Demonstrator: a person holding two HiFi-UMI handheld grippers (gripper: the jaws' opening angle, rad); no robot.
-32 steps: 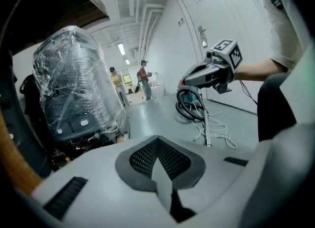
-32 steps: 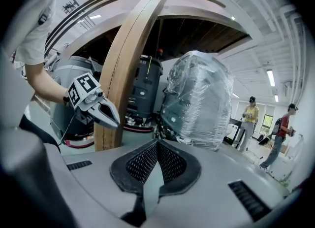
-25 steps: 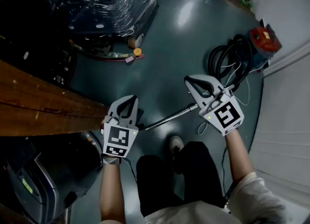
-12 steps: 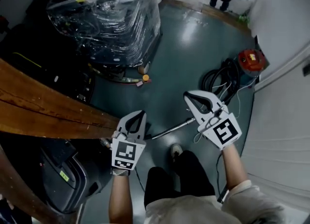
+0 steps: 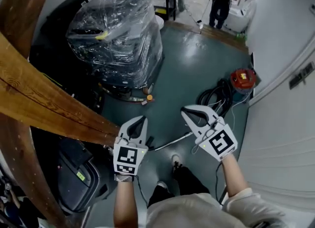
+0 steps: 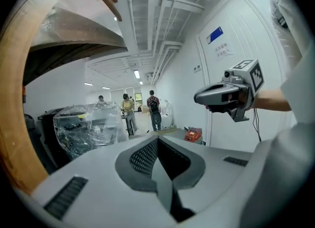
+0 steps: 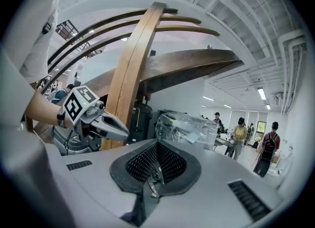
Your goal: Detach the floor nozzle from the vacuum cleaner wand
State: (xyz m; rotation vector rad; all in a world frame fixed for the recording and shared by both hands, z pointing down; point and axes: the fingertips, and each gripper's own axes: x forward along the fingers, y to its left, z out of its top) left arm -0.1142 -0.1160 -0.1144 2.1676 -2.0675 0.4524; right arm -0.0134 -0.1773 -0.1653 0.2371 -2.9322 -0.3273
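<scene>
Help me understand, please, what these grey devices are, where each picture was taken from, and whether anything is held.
A person holds a two-jaw gripper in each hand; there is no robot arm. The head view, from a camera on the person's head, looks down on the left gripper and right gripper above a dark floor. The other two views come from cameras riding on each gripper, looking along its jaws. Both pairs of jaws are together, with nothing between them. On the floor lie a metal wand, a coiled black hose and a red vacuum. A plastic-wrapped load stands further off, and a wooden beam crosses at the left.
</scene>
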